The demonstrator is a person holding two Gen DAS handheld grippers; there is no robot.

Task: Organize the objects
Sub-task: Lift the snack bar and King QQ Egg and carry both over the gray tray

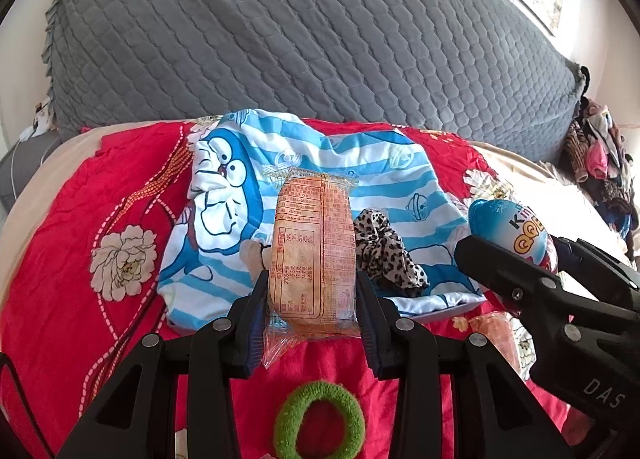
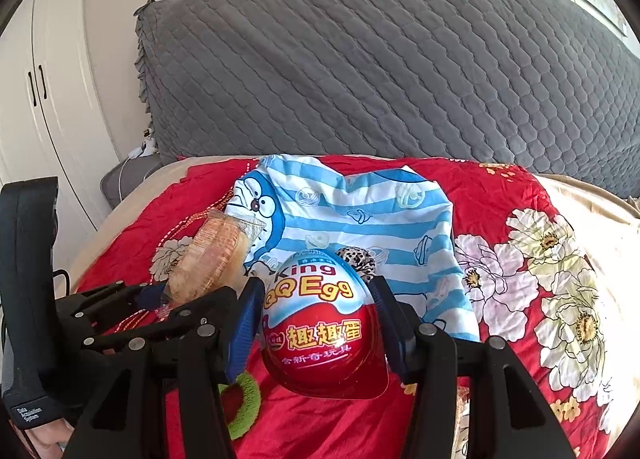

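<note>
Red floral bedspread (image 1: 60, 259), grey headboard (image 1: 280, 39); left hand-held gripper (image 1: 312, 299) clamps snack packet (image 1: 312, 251), right (image 2: 316, 323) clamps egg (image 2: 320, 319)

Scrunchie (image 1: 386, 253) on cloth (image 1: 320, 163) — hair tie (image 1: 319, 421) before it.

Your left gripper (image 1: 312, 299) and right gripper (image 2: 316, 323) share one build: matte black angular linkage arms joined by round silver pivot screws, each ending in a finger faced with a ribbed dark blue pad (image 1: 256, 335). From the left wrist camera, the right unit's black body carries pale "DAS" lettering. From the right wrist camera, the left unit's upright black handle (image 2: 28, 291) bears a small white "Data Acquisition System" label near its base.
</note>
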